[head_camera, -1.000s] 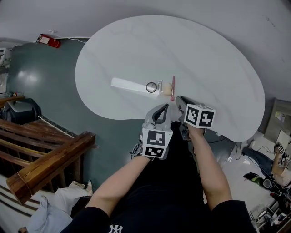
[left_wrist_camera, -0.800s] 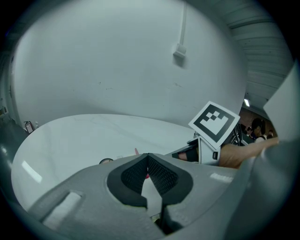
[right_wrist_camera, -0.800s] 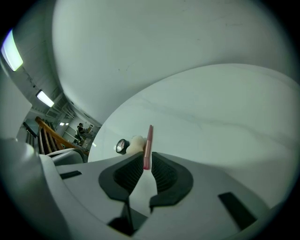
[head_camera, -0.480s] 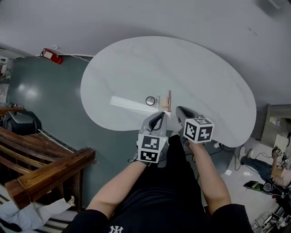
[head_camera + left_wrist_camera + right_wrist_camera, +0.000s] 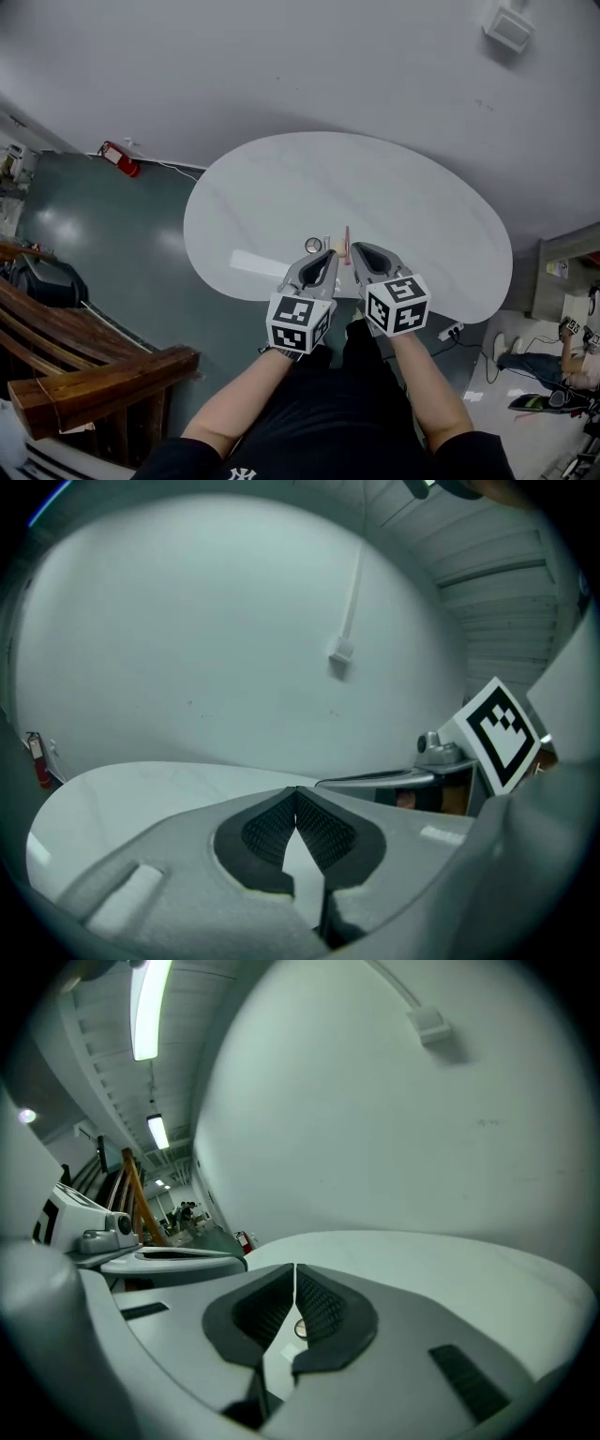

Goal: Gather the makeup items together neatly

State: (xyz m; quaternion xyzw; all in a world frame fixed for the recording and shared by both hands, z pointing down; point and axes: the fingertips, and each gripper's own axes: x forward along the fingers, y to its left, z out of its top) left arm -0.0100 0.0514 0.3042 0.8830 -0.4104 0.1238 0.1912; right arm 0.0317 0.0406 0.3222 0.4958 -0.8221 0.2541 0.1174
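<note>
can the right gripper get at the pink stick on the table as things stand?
Probably yes. The pink stick lies bare on the table just past the right gripper, nothing over it. The gripper's jaws have just been closing with nothing between them and look shut, so it must open first.
</note>
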